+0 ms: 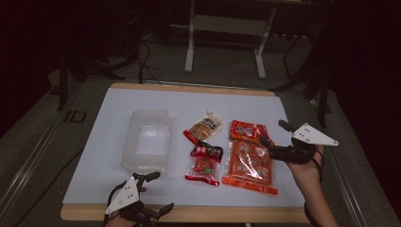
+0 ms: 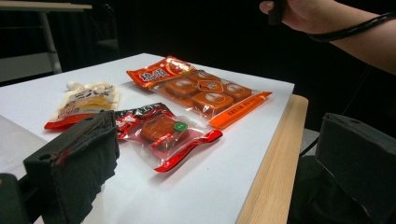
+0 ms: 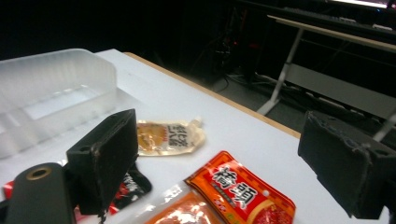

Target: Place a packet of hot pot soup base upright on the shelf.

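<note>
The left gripper [image 1: 157, 191] is being held with jaws spread at the table's near edge, just below the clear plastic bin [image 1: 146, 139]. The spouted sauce pouch [image 1: 204, 126] and the small red snack packet [image 1: 204, 164] are lying mid-table. The large orange snack pack [image 1: 248, 157] is being approached by the right gripper [image 1: 274, 134], jaws spread wide above its far right corner.

left tongs [image 1: 158, 191] low at the near edge of the surface, jaws spread wide, holding nothing. right tongs [image 1: 274, 134] raised at the far right, jaws apart and empty, hand [image 1: 307, 163] gripping from behind, forearm angled in.
</note>
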